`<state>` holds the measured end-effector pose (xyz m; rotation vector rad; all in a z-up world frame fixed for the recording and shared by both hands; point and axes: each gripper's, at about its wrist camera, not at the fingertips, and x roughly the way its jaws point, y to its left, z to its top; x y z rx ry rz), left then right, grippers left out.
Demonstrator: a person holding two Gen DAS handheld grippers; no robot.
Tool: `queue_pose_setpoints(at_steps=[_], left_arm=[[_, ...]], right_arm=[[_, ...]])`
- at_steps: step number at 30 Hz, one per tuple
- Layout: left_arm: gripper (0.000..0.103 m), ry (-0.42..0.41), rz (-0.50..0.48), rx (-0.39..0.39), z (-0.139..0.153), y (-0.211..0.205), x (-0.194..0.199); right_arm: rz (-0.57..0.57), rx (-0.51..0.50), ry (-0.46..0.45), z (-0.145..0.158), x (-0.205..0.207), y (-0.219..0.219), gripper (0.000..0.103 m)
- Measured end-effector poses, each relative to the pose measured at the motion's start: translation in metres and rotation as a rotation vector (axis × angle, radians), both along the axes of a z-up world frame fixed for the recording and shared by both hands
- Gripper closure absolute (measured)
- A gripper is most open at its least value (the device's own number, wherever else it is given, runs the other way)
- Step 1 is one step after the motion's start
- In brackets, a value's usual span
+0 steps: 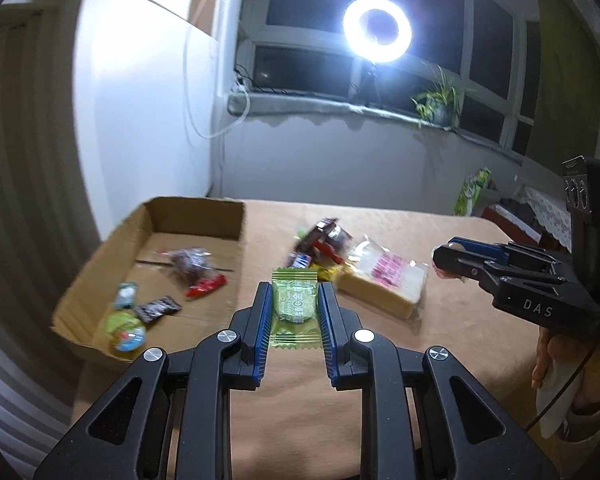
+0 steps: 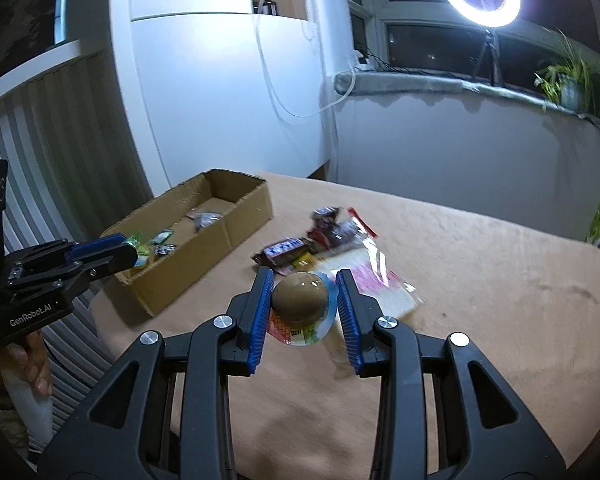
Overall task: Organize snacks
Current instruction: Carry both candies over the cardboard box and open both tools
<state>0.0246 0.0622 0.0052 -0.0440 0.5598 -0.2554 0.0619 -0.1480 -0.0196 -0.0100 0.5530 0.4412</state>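
Observation:
My left gripper is shut on a green wrapped candy, held above the tan table just right of the cardboard box. The same gripper shows at the left of the right wrist view, by the box. My right gripper is shut on a brown egg-shaped snack in a clear cup pack, lifted over the table. It appears at the right of the left wrist view. A pile of snacks and a bagged bread slice lie on the table.
The box holds several wrapped snacks. A ring light and a potted plant stand on the windowsill behind. A green carton sits past the table's far right edge. Bare tablecloth lies to the right.

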Motion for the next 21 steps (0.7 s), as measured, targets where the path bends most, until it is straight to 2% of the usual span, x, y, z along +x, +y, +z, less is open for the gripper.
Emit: queue_pose_setpoints(at_steps=[10, 15, 21], left_arm=[[0.082, -0.007, 0.103, -0.026, -0.006, 0.061, 0.011], [0.082, 0.028, 0.164, -0.041, -0.022, 0.094, 0.028], [0.082, 0.081, 0.196, -0.050, -0.043, 0.113, 0.050]], right_arm=[[0.118, -0.056, -0.018, 0.013, 0.022, 0.086, 0.069], [0.188, -0.066, -0.016, 0.012, 0.042, 0.130, 0.069], [0.263, -0.070, -0.006, 0.005, 0.071, 0.175, 0.069]])
